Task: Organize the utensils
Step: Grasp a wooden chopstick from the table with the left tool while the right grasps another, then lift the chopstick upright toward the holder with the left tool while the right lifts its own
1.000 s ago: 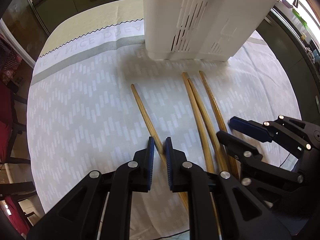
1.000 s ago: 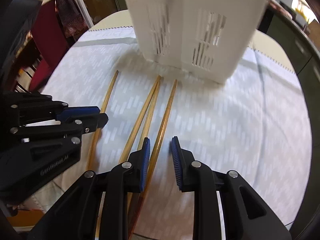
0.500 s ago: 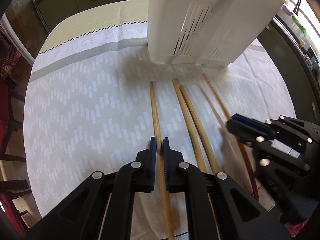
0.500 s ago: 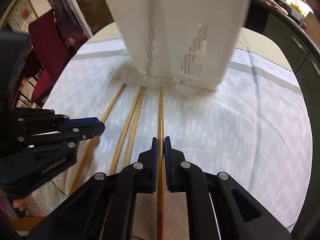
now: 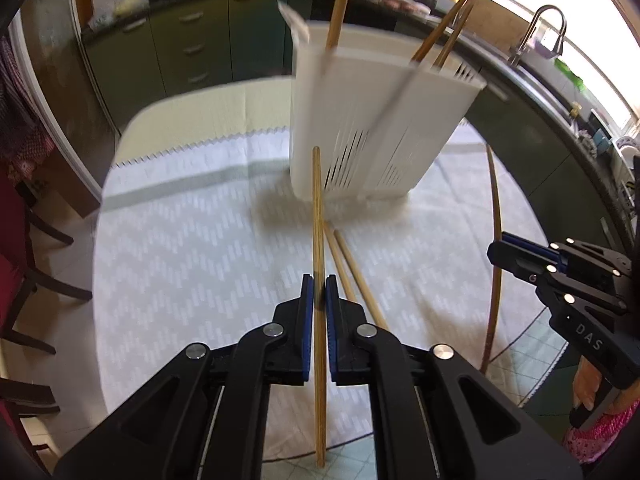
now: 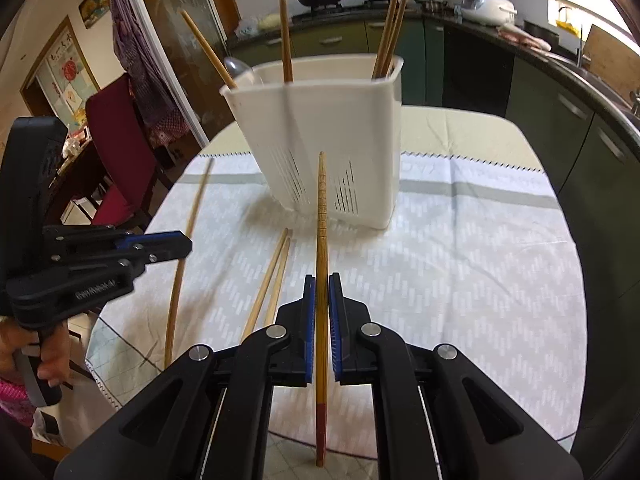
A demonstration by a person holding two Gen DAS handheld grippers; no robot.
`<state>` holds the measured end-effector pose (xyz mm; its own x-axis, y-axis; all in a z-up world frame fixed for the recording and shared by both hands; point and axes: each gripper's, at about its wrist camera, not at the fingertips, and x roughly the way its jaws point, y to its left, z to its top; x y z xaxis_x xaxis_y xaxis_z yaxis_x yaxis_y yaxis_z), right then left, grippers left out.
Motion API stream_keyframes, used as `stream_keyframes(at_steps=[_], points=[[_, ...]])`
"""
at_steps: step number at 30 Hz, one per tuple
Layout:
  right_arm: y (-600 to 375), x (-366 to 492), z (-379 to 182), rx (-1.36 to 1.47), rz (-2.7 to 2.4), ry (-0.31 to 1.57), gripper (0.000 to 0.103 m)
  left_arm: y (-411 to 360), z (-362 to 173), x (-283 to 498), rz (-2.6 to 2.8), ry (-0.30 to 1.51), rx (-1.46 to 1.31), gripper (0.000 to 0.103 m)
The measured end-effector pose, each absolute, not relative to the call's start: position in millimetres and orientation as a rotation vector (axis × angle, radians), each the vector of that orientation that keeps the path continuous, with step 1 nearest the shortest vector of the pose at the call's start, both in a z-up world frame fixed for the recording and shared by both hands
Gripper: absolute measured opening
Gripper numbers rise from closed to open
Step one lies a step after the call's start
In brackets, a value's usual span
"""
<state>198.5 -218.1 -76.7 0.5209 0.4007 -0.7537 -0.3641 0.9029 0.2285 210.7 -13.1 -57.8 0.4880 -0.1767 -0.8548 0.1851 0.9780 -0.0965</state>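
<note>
My left gripper is shut on a wooden chopstick, held off the table and pointing at the white utensil holder. My right gripper is shut on a red-tipped chopstick, also lifted and pointing at the holder. Two chopsticks lie side by side on the tablecloth between the grippers; they also show in the right wrist view. The holder has several chopsticks standing in it.
The round table has a patterned white cloth. A red chair stands to the left. Kitchen counters with pots and a sink run behind the table. The table's front edge is close below both grippers.
Both grippers closed on a chopstick each and lifted them off the cloth, tilting the views up toward the holder's top. Two chopsticks stay on the table.
</note>
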Motion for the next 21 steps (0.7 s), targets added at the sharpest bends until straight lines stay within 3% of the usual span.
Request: stream_keyframes(at_steps=[21], points=[[-238.5,151.5,-23.9,0.058,0.472,0.783,0.007,-9.4,-1.0,164.7,-0.242,0.863,0.0,0.006]])
